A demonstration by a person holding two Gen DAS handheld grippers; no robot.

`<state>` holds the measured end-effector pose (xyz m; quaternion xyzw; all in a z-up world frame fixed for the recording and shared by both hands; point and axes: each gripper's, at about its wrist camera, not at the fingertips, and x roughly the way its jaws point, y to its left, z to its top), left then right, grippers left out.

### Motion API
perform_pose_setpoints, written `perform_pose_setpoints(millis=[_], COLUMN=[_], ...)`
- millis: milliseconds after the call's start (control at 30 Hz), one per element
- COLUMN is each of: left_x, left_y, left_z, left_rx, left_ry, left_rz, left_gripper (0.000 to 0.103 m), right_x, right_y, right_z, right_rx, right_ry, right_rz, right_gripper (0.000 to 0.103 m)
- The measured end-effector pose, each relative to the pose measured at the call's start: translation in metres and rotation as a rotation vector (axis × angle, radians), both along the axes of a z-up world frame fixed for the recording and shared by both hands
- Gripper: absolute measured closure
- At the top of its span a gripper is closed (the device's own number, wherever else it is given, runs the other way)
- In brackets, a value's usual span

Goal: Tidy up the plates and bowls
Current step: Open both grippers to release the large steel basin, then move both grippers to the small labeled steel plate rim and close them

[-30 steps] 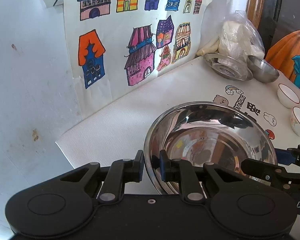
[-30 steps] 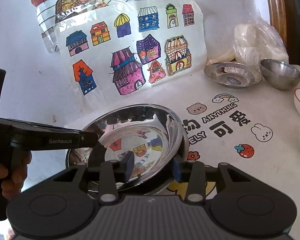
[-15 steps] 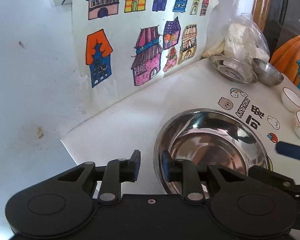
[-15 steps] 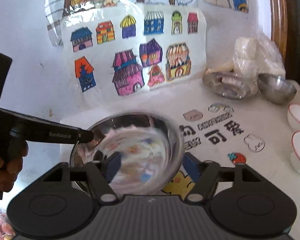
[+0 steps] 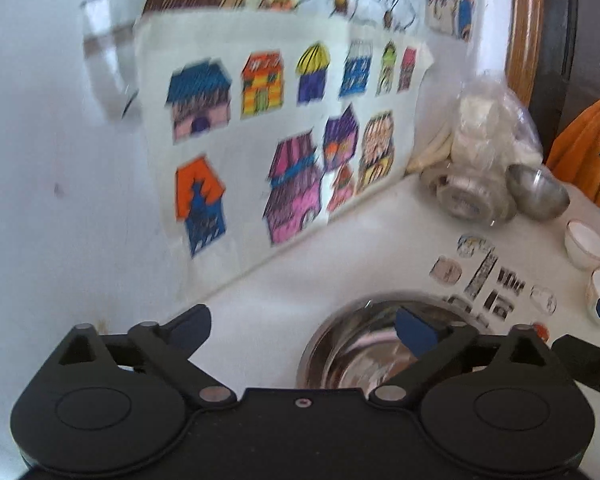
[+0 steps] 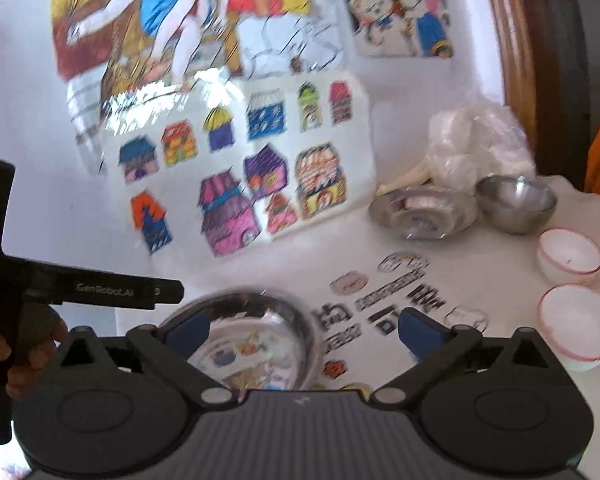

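Left gripper (image 5: 302,330): your jaws opening, nothing clamped | right gripper (image 6: 302,330): jaws opening, released | large steel bowl (image 6: 256,344): resting on bench (image 6: 500,264) near its wall-side edge.

Large bowl (image 6: 256,344) lies on table (image 6: 500,360), small bowls (image 6: 572,260) far right
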<state>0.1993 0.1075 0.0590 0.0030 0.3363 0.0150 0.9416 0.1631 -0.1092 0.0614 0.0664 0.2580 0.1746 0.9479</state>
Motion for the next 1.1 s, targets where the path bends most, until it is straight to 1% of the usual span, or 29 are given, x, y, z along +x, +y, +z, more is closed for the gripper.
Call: perform_pose_setpoints(millis=[100,267,367,433,500,633,733,867,967,1100], left_x=[0.005,0.018,0.034,0.050,0.069,0.109,0.136,0.169,0.195,0.222], left_y=[-0.010,-0.032,-0.044,-0.052,-0.061,-0.080,-0.088,-0.094,-0.099,-0.099], left_z=[0.017,0.048,0.058,0.059,0.056,0.042,0.030,0.011,-0.005,-0.023], left_rx=[-0.013,-0.004,0.001,-0.008,-0.022,-0.030,-0.033,-0.057,-0.070,-0.105], left_ry=[-0.031,-0.109,-0.125,-0.113,-0.086,-0.031,0.001,0.047,0.080,0.115], left_rz=[-0.018,-0.052,-0.067,-0.070,-0.073,-0.084,-0.095,-0.089,-0.074,-0.055], left_gripper=[0.001,0.001,0.001,0.001,0.001,0.001,0.001,0.001,0.001,0.001], right_x=[0.008,0.021,0.032,0.041,0.053,0.086,0.110,0.140,0.164,0.189], right_y=[-0.016,-0.044,-0.062,-0.073,-0.085,-0.105,-0.116,-0.117,-0.117,-0.113], right_z=[0.008,0.019,0.023,0.025,0.024,0.018,0.008,-0.007,-0.018,-0.030], right_rx=[0.013,-0.019,-0.008,-0.002,0.008,0.062,0.057,0.023,0.032,0.042], right_ry=[-0.019,-0.074,-0.079,-0.084,-0.088,-0.035,0.004,0.055,0.105,0.162], right_rz=[0.001,-0.049,-0.061,-0.073,-0.090,-0.110,-0.124,-0.120,-0.101,-0.068], right_gripper=[0.000,0.000,0.000,0.000,0.000,0.000,0.000,0.000,0.001,0.007])
